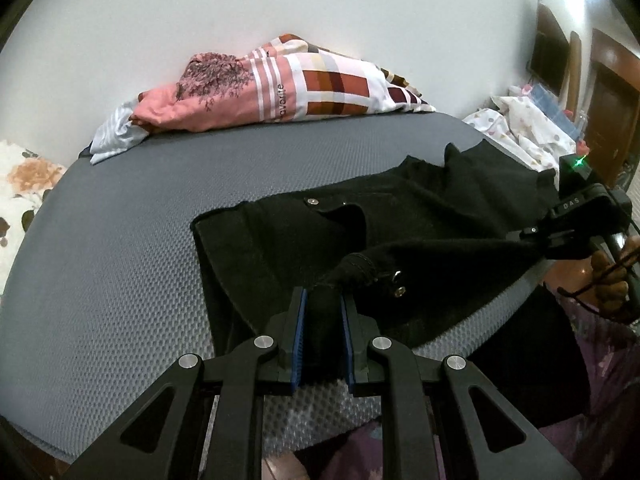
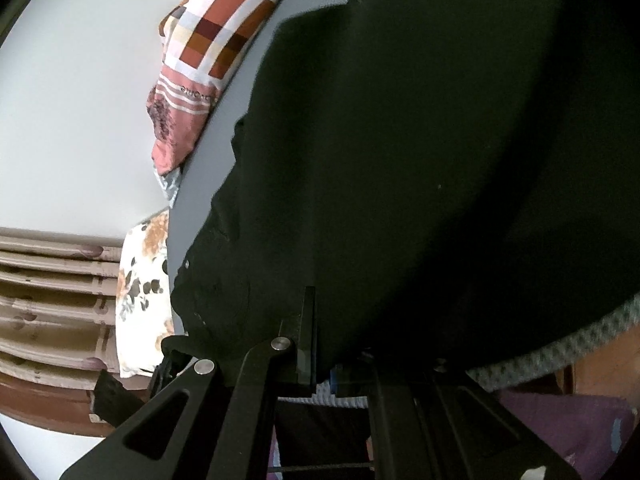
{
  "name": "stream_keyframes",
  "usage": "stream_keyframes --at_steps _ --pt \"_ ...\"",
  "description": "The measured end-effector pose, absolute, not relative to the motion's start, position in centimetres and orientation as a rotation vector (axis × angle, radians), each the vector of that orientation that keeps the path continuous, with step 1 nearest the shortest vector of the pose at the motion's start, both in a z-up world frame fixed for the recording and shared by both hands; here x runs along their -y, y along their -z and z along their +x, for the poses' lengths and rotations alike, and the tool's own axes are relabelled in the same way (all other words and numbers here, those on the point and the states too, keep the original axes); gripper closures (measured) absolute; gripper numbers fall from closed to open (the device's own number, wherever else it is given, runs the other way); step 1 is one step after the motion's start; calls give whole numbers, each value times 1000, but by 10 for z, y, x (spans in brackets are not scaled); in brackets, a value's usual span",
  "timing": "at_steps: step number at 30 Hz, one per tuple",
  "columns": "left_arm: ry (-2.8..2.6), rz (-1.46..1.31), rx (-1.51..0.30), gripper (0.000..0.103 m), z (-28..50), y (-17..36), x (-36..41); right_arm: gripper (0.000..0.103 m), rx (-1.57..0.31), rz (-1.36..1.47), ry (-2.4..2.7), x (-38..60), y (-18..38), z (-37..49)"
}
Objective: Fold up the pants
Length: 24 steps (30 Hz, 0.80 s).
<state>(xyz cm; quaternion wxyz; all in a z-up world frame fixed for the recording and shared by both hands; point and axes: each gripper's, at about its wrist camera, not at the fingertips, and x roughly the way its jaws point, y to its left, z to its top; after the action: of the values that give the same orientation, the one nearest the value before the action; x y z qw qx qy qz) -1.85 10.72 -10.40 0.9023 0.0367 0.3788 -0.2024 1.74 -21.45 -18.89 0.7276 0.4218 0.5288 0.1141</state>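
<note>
Left wrist view: black pants (image 1: 400, 216) spread on a grey mesh-textured bed surface (image 1: 120, 240), long axis running from the near left toward the far right, waistband snaps facing up. Left gripper (image 1: 323, 320) clenched on a bunched fold of the pants at the near edge, blue pads either side of the cloth. Right gripper (image 1: 560, 236) at the right margin, clamped on a taut stretch of the same fabric, a hand behind it; the lifted edge spans between the two grippers. Right wrist view: pants (image 2: 420, 140) fill most of the frame, cloth draped over the fingers and hiding the tips; jaws read as clenched on it. Judgement: the free surface lies beyond and to the left of both grips, so the held edge would carry that way. Surroundings: patterned bedding (image 1: 288, 84) piled along the far wall, floral pillow (image 1: 28, 184) at left, spotted cloth (image 1: 528, 132) far right; none lies on the pants.
</note>
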Motion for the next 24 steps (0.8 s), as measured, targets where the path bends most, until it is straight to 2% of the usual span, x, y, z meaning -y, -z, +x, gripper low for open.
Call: stream_keyframes --at_steps 5,12,13,15,16,18,24 --pt "423 113 -812 85 -31 110 -111 98 -1184 927 -253 211 192 11" --pt "403 176 -828 74 -41 112 -114 98 -1185 892 -265 207 195 14" --pt "391 184 -826 71 -42 110 -116 98 -1185 881 -267 206 194 14" --pt "341 205 -809 41 -42 107 -121 98 -1182 878 -267 205 194 14" --pt "308 191 -787 36 -41 104 -127 98 -1181 882 -270 205 194 14" --pt "321 117 -785 32 -37 101 -137 98 -1177 889 -279 204 195 14" --pt "315 18 -820 32 -37 95 -150 97 -1174 913 -290 204 196 13"
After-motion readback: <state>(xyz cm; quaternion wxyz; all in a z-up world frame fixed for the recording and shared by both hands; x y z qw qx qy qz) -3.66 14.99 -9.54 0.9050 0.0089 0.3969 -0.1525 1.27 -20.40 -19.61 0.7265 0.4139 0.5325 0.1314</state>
